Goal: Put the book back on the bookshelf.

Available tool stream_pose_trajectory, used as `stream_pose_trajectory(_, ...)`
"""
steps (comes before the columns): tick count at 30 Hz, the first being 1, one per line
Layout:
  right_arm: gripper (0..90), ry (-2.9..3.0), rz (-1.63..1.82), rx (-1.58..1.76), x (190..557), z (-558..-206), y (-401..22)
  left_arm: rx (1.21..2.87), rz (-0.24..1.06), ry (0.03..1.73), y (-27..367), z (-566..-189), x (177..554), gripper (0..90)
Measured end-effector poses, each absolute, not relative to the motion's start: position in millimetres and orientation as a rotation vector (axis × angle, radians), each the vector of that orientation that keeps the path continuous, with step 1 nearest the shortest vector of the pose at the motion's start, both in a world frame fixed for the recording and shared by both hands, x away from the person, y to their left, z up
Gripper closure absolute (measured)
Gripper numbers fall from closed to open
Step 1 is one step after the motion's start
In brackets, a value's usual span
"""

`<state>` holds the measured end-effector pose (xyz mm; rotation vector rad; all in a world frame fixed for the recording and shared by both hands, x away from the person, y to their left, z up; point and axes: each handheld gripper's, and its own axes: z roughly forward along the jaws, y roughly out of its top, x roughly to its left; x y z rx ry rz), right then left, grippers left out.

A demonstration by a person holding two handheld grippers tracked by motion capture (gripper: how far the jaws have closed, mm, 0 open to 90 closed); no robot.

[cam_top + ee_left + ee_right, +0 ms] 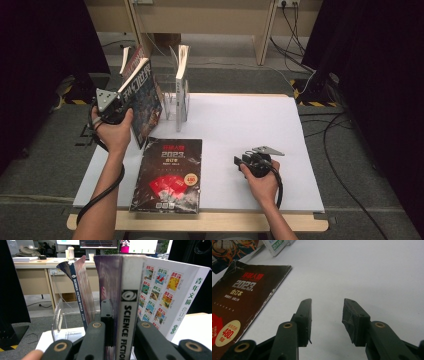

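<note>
Gripping a Science Fiction World magazine by its spine edge, the left gripper is holding it upright and tilted, just in front of the clear acrylic book rack at the far left of the white table. In the left gripper view the jaws are clamped tight on either side of that spine, whose long axis is running straight up from the claw, and the rack's free slot is lying just beyond and to the left, between a thin magazine already leaning there and the white digest volume standing to the right. I'm judging the next move to be a short push forward and down into that gap. The right gripper is resting on the table well apart from the rack, its jaws standing apart with nothing between them, beside the dark 2023 bound volume lying flat. Counting: four magazines or volumes in all, two in the rack, one held, one flat; one rack; two grippers
</note>
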<state>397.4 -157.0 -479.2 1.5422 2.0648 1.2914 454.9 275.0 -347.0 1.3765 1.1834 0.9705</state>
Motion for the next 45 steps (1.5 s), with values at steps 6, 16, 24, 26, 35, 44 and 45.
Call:
stream_pose_trajectory(6,59.5,2.055,1.295,1.548,397.3,-478.8,-157.5,1.372,0.971,1.179,273.4,-344.1,458.0,82.3)
stream_pose_trajectory(16,59.5,2.049,1.298,1.561,396.6,-477.9,-157.8,1.356,0.969,1.173,271.2,-338.7,464.2,82.3)
stream_pose_trajectory(24,59.5,2.045,1.303,1.559,396.3,-477.4,-158.4,1.350,0.964,1.168,268.7,-333.0,468.8,82.3)
stream_pose_trajectory(26,59.5,2.044,1.303,1.551,396.5,-477.4,-159.0,1.346,0.966,1.165,267.6,-332.1,470.0,82.3)
stream_pose_trajectory(35,59.5,2.042,1.301,1.555,396.8,-477.4,-160.1,1.337,0.969,1.166,266.1,-329.6,473.5,82.3)
stream_pose_trajectory(44,59.5,2.045,1.300,1.556,396.8,-478.0,-159.5,1.335,0.971,1.167,264.6,-327.9,477.9,82.3)
stream_pose_trajectory(45,59.5,2.045,1.301,1.556,396.8,-478.0,-159.4,1.335,0.971,1.166,264.5,-327.8,478.5,82.3)
